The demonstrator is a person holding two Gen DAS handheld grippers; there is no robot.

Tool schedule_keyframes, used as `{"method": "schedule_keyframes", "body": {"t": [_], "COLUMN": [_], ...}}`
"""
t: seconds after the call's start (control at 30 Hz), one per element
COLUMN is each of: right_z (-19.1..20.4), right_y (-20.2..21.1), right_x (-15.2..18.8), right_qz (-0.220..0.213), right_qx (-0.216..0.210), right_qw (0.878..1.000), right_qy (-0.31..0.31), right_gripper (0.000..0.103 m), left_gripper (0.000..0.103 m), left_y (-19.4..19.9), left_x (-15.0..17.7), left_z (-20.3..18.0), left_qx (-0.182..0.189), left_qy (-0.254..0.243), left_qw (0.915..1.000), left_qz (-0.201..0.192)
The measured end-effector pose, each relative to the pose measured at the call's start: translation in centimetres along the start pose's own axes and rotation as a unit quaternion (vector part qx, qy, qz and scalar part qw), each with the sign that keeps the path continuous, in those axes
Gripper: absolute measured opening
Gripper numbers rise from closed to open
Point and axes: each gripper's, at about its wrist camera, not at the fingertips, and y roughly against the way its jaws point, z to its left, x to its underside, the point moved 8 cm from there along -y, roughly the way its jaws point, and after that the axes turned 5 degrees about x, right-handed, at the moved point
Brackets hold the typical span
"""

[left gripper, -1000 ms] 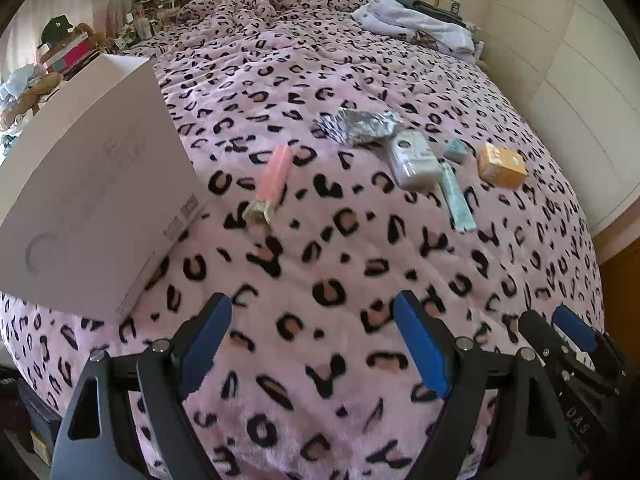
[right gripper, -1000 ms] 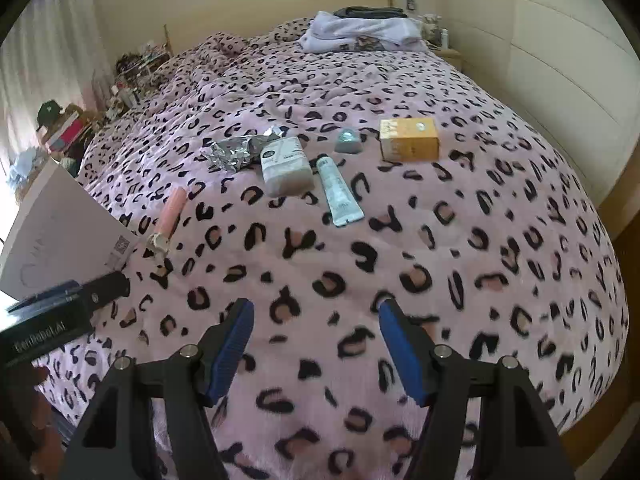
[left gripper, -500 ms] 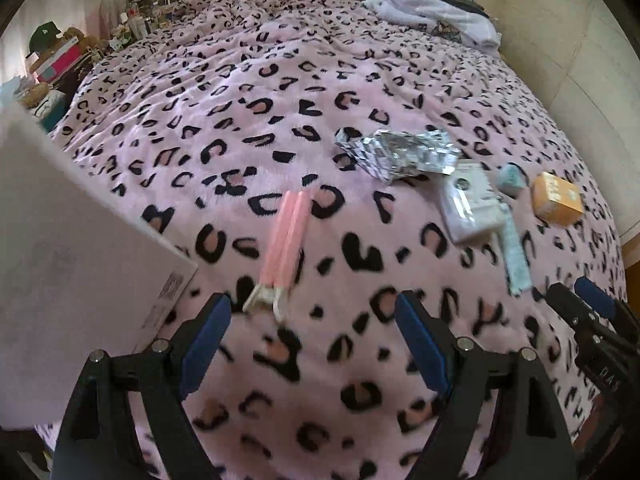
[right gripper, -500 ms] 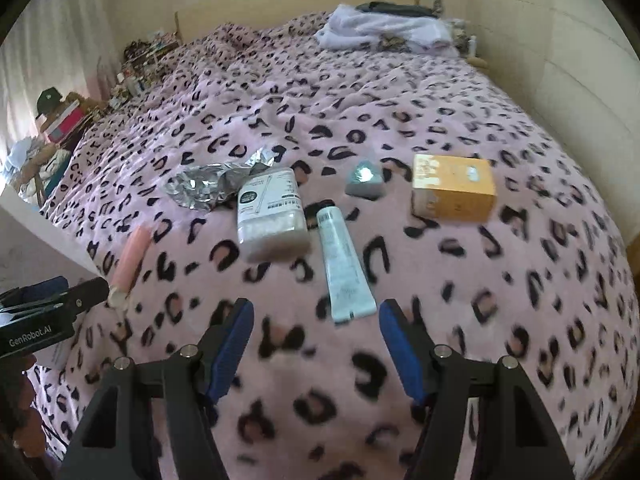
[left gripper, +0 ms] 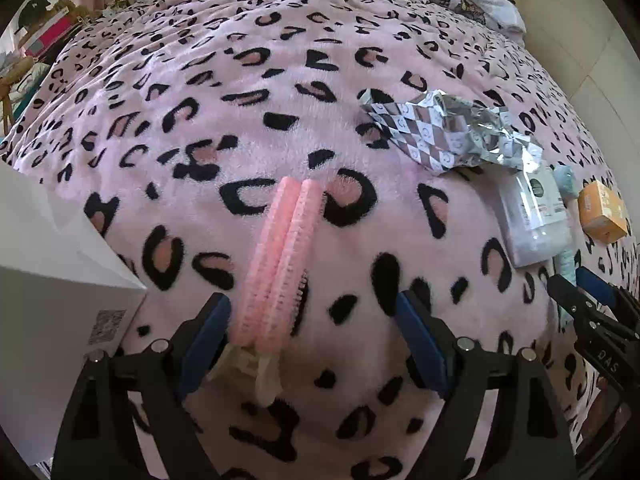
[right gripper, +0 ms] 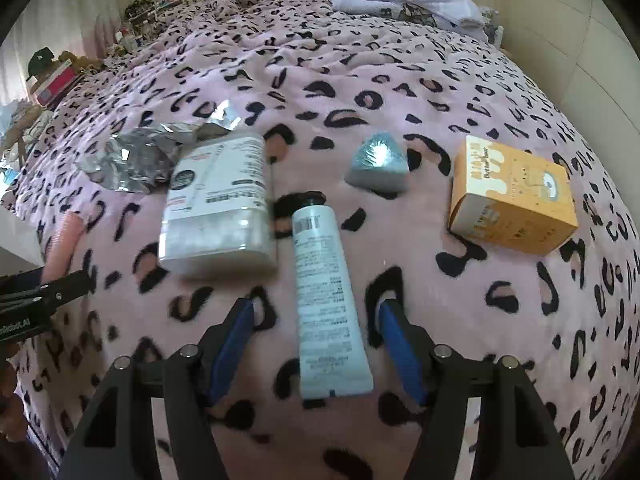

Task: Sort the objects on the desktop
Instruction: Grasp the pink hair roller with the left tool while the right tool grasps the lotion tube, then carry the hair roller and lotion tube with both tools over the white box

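Plush leopard-print bed (right gripper: 440, 80) could snag either wide-open, empty hand-held gripper: left (left gripper: 308, 336) straddles pink hair rollers (left gripper: 280, 264) at its 11 o'clock edge, right (right gripper: 314, 344) flanks pale tube (right gripper: 326, 300) at 12.

Tube (right gripper: 328, 300) lies between pouch (right gripper: 218, 204), left, and carton (right gripper: 512, 196), right.

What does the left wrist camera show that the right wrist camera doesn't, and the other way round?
Only the left wrist view shows the white box and the full pink clips between the open left tool.

Only the right wrist view shows the whole tube between the open right tool, and the silver triangle clearly.

Both show the foil wrapper, white pouch, orange box and leopard blanket.
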Motion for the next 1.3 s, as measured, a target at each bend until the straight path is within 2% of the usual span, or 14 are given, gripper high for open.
{"method": "schedule_keyframes", "body": {"t": [0.23, 0.33, 0.43, 0.5, 0.53, 0.63, 0.7, 0.73, 1.13, 1.3], "right_z": [-0.3, -0.5, -0.9, -1.3, -1.5, -1.8, -2.0, -2.1, -3.2, -3.3], "right_y": [-1.1, -1.3, -1.3, -1.2, -1.2, -1.0, -0.8, -0.7, 1.8, 4.8], "right_x": [-0.1, 0.0, 0.1, 0.1, 0.2, 0.2, 0.3, 0.3, 1.3, 1.6], "right_qz": [0.002, 0.0, -0.002, -0.004, -0.006, -0.01, -0.014, -0.016, -0.031, -0.05], "right_qx": [0.001, 0.005, 0.013, 0.015, 0.015, 0.009, 0.008, 0.009, -0.002, -0.01], "right_qw": [1.0, 1.0, 1.0, 1.0, 1.0, 0.999, 0.999, 0.999, 0.996, 0.993], "right_qy": [-0.012, -0.015, -0.018, -0.021, -0.024, -0.034, -0.042, -0.047, -0.089, -0.103], "right_gripper": [0.066, 0.06, 0.047, 0.036, 0.035, 0.033, 0.031, 0.031, 0.03, 0.028], "left_gripper": [0.085, 0.085, 0.081, 0.07, 0.067, 0.049, 0.029, 0.025, 0.024, 0.024], "left_y": [-1.0, -1.1, -1.1, -1.1, -1.0, -0.7, -0.1, 0.1, 2.0, 4.0], "left_x": [-0.3, -0.4, -0.4, -0.5, -0.5, -0.7, -0.7, -0.7, -0.6, -0.1], "left_z": [-0.5, -0.8, -1.4, -1.9, -2.2, -3.1, -3.3, -3.5, -4.4, -5.8], "left_qx": [-0.013, -0.025, -0.041, -0.047, -0.051, -0.065, -0.069, -0.068, -0.07, -0.06], "left_qy": [-0.008, -0.017, -0.033, -0.04, -0.044, -0.056, -0.061, -0.062, -0.064, -0.071], "left_qw": [0.9999, 0.9995, 0.9985, 0.9979, 0.9974, 0.9957, 0.9949, 0.9948, 0.9934, 0.9926], "left_qz": [-0.003, -0.009, -0.018, -0.021, -0.024, -0.035, -0.041, -0.043, -0.064, -0.078]}}
